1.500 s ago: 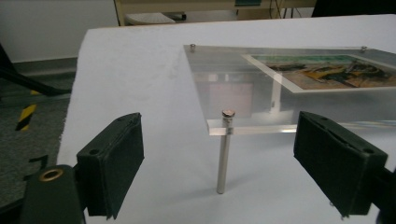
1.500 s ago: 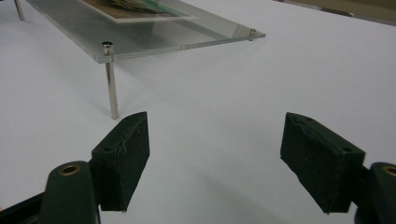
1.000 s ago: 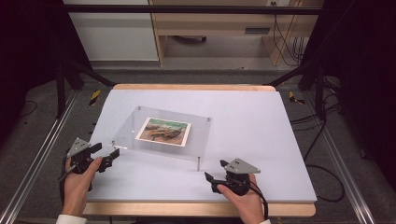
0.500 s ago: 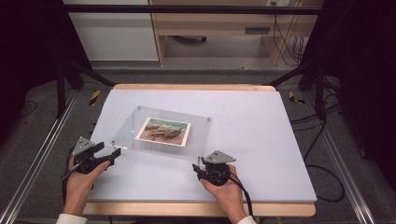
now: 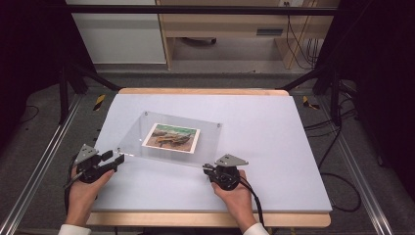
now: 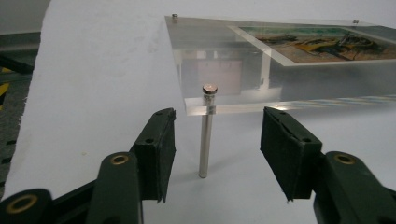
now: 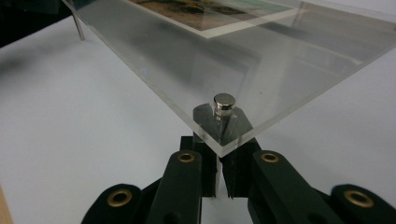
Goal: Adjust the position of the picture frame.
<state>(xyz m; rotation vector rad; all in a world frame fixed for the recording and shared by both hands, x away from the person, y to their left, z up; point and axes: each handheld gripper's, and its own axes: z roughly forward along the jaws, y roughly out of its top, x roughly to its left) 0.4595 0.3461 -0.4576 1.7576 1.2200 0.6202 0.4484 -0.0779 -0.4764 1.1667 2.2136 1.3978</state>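
Movement shows on the right: right gripper (image 5: 211,169) has slid left to the acrylic frame (image 5: 169,138) mid-table, now clenched on its near-right leg (image 7: 217,140); left gripper (image 5: 117,159) waits released around the near-left leg (image 6: 205,140); a two-handed lift looks likely.

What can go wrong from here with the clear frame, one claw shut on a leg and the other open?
1. The right claw is shut on the metal post under the acrylic frame's near corner; any twist or pull could skew the frame or loosen that post.
2. The left claw is open around the other near post, not touching. Closing off-centre could shove the thin post sideways and slide the frame on the table.
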